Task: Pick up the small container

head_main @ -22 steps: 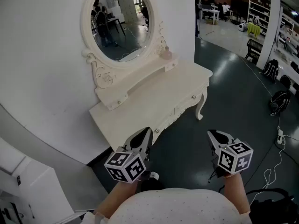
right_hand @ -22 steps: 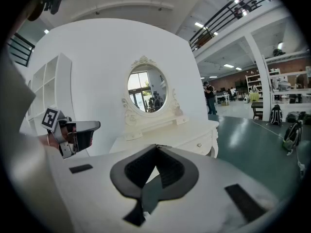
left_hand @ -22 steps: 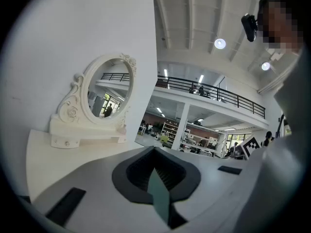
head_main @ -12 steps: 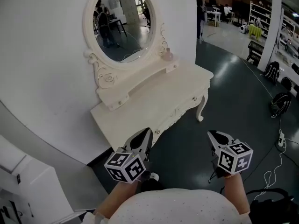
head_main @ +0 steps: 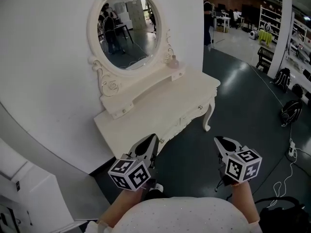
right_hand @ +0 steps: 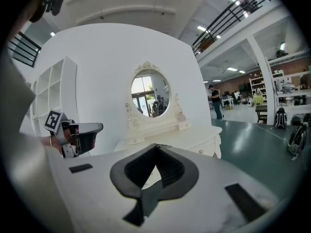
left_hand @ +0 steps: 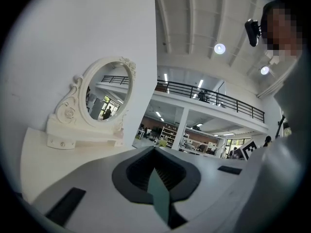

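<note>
Can't tell shape or lid of container (head_main: 173,61) by mirror (head_main: 127,30), too small. Can't read mirror reflections either. Losing part of tabletop (head_main: 160,108) front edge behind left gripper (head_main: 153,137). Left gripper view: getting only a slice of tabletop, rest blocked by gripper body.

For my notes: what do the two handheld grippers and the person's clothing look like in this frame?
Both the left gripper and right gripper have pale grey jaws tapering to a point, with a dark inner lining. Each carries a white cube with black square markers. The person wears a white top with fine dots.
</note>
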